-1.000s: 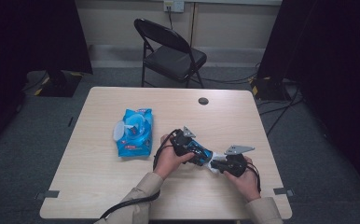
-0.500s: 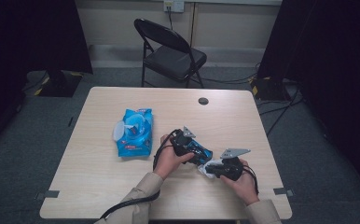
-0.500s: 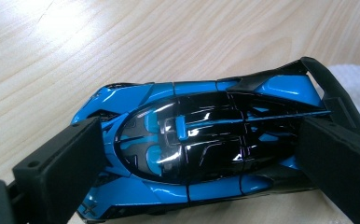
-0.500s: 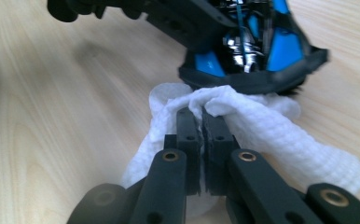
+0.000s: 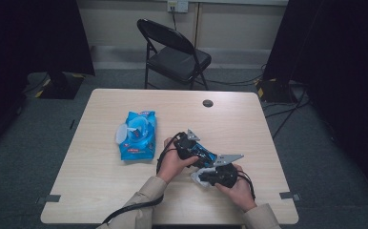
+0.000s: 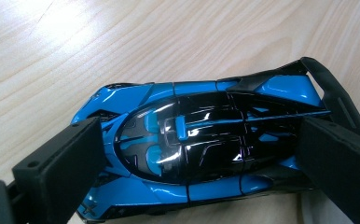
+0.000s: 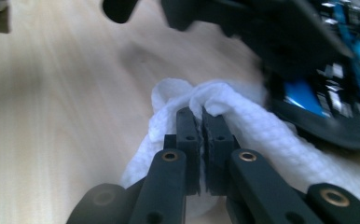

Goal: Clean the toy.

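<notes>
The step in hand appears to be wiping down a toy car: one gripper steadies the car, the other carries the wipe to it.

Nearest the person, the right gripper (image 7: pixel 201 114) has its jaws pressed together on a fold of a white wet wipe (image 7: pixel 262 135). The wipe is bunched at the jaw tips and trails down onto the table (image 7: pixel 52 116), with its far edge just beside the car's dark underside (whether it actually touches is hard to tell, since that part is blurred). In the high view the right gripper (image 5: pixel 210 177) sits at the near right of the table, the wipe (image 5: pixel 199 177) showing as a pale patch at its tip.

Just beyond, the left gripper (image 6: pixel 201 154) holds the toy car (image 6: pixel 206 135), one jaw against each end of the body, spread to the car's length. The car is glossy blue with black panels, a dark canopy and a black rear wing; it reads as hard, smooth plastic or metal, so the grip may slip if pushed sideways. In the high view the left gripper (image 5: pixel 189 145) and car (image 5: pixel 206 157) lie right of the table's centre.

The next move likely calls for drawing the wipe across the bodywork with light pressure while the left gripper keeps the car steady.

Farther left lies a blue wipe packet (image 5: pixel 137 135), its flap open. Beyond the table stands a folding chair (image 5: pixel 172 52).
</notes>
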`<state>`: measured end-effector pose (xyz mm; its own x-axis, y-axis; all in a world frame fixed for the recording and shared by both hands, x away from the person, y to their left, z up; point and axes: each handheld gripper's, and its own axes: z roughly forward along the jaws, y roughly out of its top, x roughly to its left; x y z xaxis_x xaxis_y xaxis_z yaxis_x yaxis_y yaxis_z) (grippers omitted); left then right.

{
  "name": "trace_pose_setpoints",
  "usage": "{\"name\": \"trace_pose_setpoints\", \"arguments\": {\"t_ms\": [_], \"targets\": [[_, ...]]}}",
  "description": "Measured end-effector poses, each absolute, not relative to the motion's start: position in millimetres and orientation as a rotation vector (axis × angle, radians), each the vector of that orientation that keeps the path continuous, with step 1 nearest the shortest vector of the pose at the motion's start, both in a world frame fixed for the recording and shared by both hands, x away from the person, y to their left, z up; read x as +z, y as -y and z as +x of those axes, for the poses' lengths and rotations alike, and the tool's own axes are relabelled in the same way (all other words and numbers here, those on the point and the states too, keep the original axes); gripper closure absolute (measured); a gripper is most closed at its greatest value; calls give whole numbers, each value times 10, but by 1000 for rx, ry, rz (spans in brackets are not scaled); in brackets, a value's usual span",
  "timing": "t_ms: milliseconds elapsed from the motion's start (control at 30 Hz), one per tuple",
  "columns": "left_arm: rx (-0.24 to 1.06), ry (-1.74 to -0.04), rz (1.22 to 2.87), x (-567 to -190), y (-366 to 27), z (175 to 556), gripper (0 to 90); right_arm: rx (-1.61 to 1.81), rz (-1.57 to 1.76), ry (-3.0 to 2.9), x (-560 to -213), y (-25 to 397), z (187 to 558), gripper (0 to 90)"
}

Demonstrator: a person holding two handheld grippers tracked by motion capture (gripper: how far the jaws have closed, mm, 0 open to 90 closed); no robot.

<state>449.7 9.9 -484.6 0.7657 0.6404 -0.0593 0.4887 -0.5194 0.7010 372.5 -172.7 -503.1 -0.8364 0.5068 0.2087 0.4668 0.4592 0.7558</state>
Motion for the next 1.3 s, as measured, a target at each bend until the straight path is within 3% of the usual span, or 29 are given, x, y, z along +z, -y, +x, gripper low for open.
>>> {"name": "trace_pose_setpoints", "arguments": {"t_ms": [600,1300], "targets": [[268,-840,2211,-4854,-102,4492,10,1499,751,-2629,-4607,1933,3665,872],[267,-837,2211,-4857,-104,4490,10,1510,1099,-2277,-4490,2681,3869,874]]}}
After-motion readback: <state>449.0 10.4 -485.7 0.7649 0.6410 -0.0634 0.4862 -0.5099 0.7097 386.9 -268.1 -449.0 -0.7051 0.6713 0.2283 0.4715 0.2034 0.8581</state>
